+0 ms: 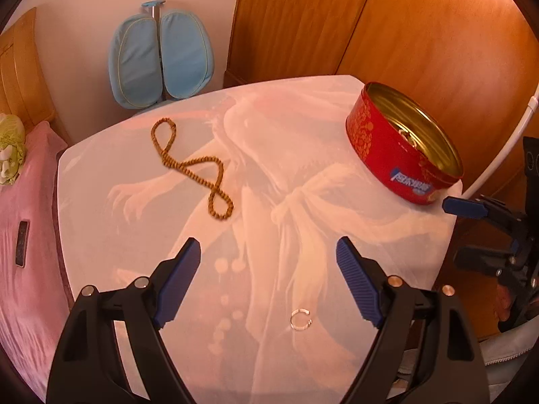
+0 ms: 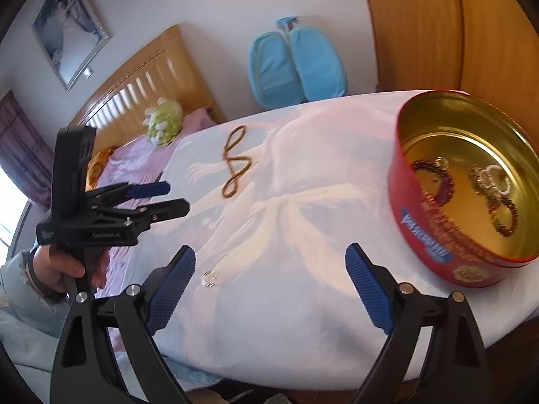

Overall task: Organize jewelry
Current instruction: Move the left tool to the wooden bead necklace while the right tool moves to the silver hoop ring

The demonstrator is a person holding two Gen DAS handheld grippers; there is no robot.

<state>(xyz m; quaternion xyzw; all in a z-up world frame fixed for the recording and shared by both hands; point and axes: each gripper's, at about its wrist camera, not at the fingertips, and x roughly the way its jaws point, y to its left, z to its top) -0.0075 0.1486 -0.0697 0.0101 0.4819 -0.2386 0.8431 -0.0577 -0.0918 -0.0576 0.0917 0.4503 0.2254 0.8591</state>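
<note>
Left wrist view: my left gripper (image 1: 267, 257) is spread wide with nothing in it, hanging over a table (image 1: 337, 107) covered in a white cloth with a pale, washed-out print. A little open ring (image 1: 300, 319) sits on the cloth down between my jaws, not touching either pad. Further back and to the left there's a brown bead necklace (image 1: 193, 168) lying in a loose figure-eight, and the red tin (image 1: 387, 155) sits at the far right corner, lid off, gold inside. From the right wrist you can see into the tin: several bracelets (image 2: 434, 178) and smaller pieces are already lying on the bottom. My right gripper (image 2: 269, 262) is also wide open and empty, above the cloth left of the tin. Room-wise: a bed (image 1: 30, 222) with a pink cover runs along the left side of the table, wooden headboard (image 2: 148, 77) behind it, a framed picture (image 2: 69, 27) on the wall, a blue chair (image 1: 161, 57) past the table's far edge, and wooden wardrobe doors (image 1: 387, 23) to the right.
</note>
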